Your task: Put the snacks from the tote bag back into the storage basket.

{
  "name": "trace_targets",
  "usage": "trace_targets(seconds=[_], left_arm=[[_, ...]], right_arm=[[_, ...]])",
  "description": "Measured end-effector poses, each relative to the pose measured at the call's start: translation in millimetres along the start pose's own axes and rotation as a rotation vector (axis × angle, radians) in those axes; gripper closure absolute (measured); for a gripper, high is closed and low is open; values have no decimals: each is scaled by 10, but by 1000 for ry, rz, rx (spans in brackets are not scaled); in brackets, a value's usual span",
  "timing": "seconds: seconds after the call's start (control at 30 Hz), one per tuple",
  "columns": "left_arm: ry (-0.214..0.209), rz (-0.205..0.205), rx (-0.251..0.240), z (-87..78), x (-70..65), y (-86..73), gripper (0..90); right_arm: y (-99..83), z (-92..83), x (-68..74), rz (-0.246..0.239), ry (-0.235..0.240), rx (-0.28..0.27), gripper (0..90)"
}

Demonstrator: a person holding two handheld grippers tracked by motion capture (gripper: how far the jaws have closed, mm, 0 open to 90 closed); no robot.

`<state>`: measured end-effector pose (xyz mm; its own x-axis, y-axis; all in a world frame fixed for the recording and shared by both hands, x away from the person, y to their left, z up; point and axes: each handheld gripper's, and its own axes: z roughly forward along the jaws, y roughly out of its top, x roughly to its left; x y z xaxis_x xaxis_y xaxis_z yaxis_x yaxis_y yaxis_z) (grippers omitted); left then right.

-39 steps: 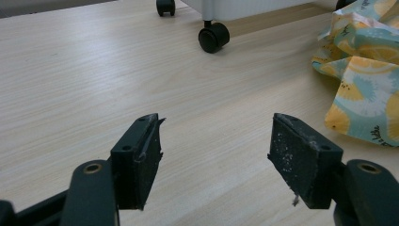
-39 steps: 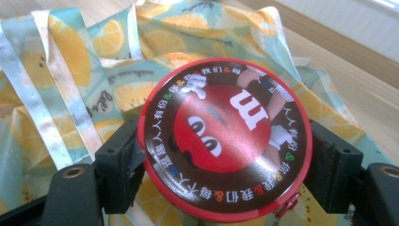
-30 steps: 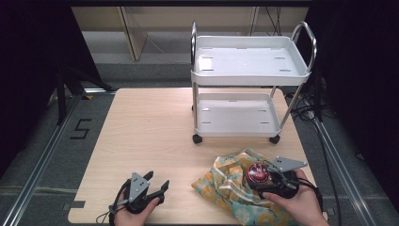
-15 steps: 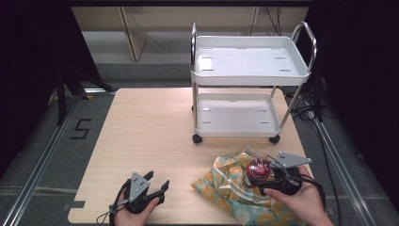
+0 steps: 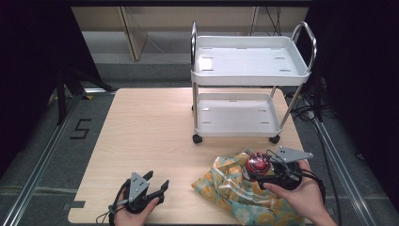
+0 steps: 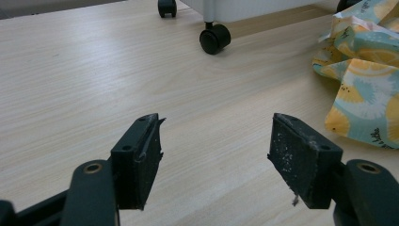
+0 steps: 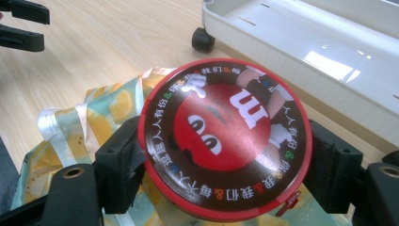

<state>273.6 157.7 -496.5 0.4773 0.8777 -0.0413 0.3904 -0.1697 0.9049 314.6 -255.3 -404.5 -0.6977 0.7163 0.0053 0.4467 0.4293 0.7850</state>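
A round red tin (image 5: 257, 164) (image 7: 225, 139) with a cartoon candy face on its lid sits between the jaws of my right gripper (image 5: 259, 168) (image 7: 226, 165), which is shut on it just above a lemon-print bag (image 5: 237, 190) (image 7: 113, 108) at the front right of the table. My left gripper (image 5: 155, 182) (image 6: 214, 160) rests open near the front left of the table, nothing between its jaws. The bag's edge (image 6: 364, 70) lies to its right.
A white two-shelf cart (image 5: 244, 89) on black castors (image 6: 214, 38) stands at the back right of the wooden table (image 5: 150, 127); its lower shelf (image 7: 301, 52) is just beyond the tin. The table's edges drop to a dark floor on both sides.
My right gripper has lifted the red tin slightly up and toward the cart, clear of the bag. The left gripper has stayed in place.
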Motion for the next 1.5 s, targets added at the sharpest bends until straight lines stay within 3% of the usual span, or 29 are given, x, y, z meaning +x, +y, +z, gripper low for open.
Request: trace_targets(seconds=[0.1,0.2,0.23,0.3,0.33,0.37,0.43,0.47,0.5,0.53,0.9,0.93,0.97,1.03,1.17,1.2,1.33,1.37,1.43,1.5], left_arm=[[0,4,4,-3,2,0,338],[0,-1,-1,-1,-3,1,338],[0,-1,-1,-1,-3,1,338],[6,14,14,-8,4,3,338],[5,12,14,-7,2,3,338],[6,13,15,-8,1,3,338],[4,5,7,-3,-6,3,338],[3,5,6,-3,-5,3,338],[5,14,16,-9,3,3,338],[5,13,14,-8,2,3,339],[3,7,6,-4,-4,3,339],[3,7,6,-3,-4,3,339],[5,9,8,-5,-4,3,339],[4,10,9,-7,-2,3,339],[-2,5,-1,-1,-1,1,339],[1,6,3,-4,0,1,339],[-1,10,3,-5,2,2,339],[0,11,6,-8,2,3,339],[0,10,4,-6,3,2,339],[1,10,5,-8,4,2,339]], right_arm=[[13,-3,-18,-14,1,2,264],[29,-1,0,4,-1,-7,264],[49,0,-22,-14,4,-3,264],[55,-1,-5,3,3,-4,264],[67,4,-22,-15,-3,-15,264],[74,0,-4,7,-1,-10,264],[92,6,-26,-19,0,-24,264],[100,10,1,11,0,-21,264],[100,10,1,11,0,-21,264],[107,14,-26,-25,-5,-24,264],[199,34,-6,-4,-8,-44,264],[213,38,-26,-30,2,-44,264],[217,31,-4,1,-1,-38,264],[237,37,-3,1,-6,-45,264],[265,37,-12,-20,0,-42,264],[278,53,-26,-45,-4,-60,264],[293,56,-2,-21,-5,-59,264],[304,62,-19,-38,-10,-62,264],[318,63,-1,-19,1,-53,264],[340,76,-15,-31,-4,-66,264]])
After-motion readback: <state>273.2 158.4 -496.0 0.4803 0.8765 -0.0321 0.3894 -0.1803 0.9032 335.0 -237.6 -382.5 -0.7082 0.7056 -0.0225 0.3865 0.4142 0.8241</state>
